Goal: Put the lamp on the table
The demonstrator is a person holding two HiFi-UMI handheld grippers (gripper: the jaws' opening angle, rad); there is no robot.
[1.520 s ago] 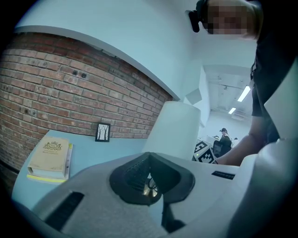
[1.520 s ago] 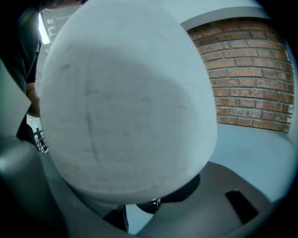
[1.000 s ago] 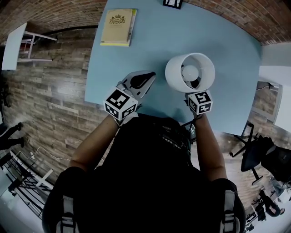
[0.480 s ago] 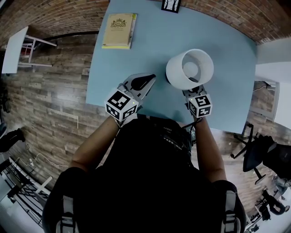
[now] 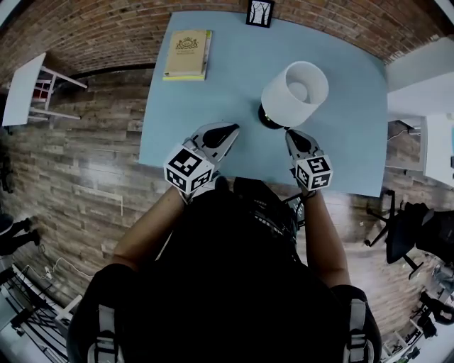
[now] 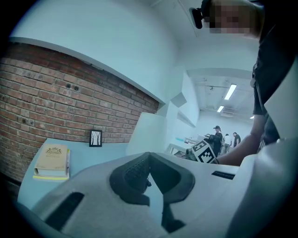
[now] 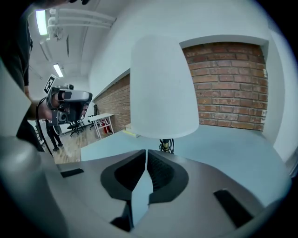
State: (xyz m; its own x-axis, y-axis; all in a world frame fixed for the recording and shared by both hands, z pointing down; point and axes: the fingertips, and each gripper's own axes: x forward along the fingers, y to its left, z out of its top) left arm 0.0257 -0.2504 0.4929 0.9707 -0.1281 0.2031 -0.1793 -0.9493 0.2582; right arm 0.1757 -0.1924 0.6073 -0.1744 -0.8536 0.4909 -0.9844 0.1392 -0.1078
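The left gripper (image 5: 225, 132) had its jaws together, empty. The lamp (image 5: 294, 92) stood upright on the desk (image 5: 213, 85) at its two o'clock, and at twelve o'clock of the nearer right gripper (image 5: 293, 136), whose empty jaws had just been closing, nearly together.

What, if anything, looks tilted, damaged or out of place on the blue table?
Nothing stands out. The lamp stands upright on the table, the book lies flat near its far left corner, and the picture frame stands at the far edge.
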